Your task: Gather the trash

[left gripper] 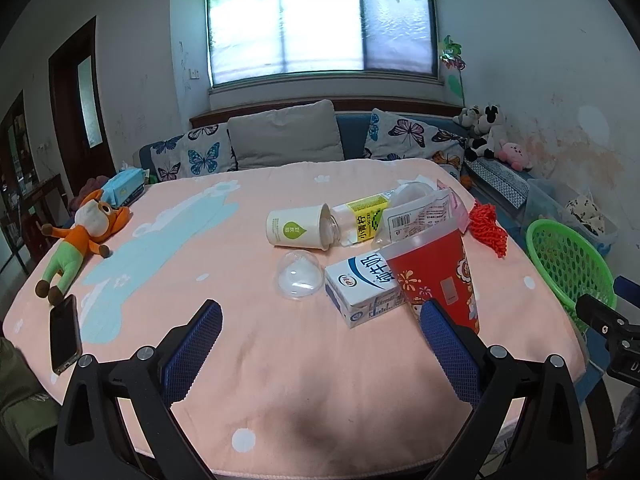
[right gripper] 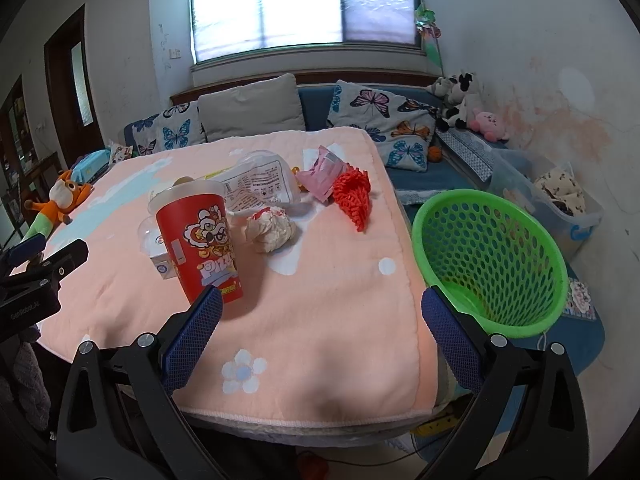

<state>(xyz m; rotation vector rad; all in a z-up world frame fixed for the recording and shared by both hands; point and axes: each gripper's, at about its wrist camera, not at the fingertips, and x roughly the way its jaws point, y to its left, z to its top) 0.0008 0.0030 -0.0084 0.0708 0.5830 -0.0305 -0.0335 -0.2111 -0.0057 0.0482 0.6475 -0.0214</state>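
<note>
Trash lies on the pink-covered table (left gripper: 280,360): a red paper cup (left gripper: 434,276) standing upright, a white milk carton (left gripper: 362,290), a white paper cup on its side (left gripper: 298,227), a plastic bottle with a yellow label (left gripper: 360,216), a clear dome lid (left gripper: 298,276), a printed plastic bag (left gripper: 420,216) and red mesh netting (left gripper: 490,229). The right wrist view also shows the red cup (right gripper: 200,240), a crumpled paper ball (right gripper: 272,229), a pink wrapper (right gripper: 324,170) and the netting (right gripper: 354,196). My left gripper (left gripper: 320,344) and right gripper (right gripper: 322,332) are open and empty over the near table edge.
A green perforated basket (right gripper: 492,256) stands off the table's right edge and also shows in the left wrist view (left gripper: 568,264). A phone (left gripper: 64,340) and a plush toy (left gripper: 80,240) lie at the table's left. A sofa with cushions (left gripper: 280,136) stands behind the table.
</note>
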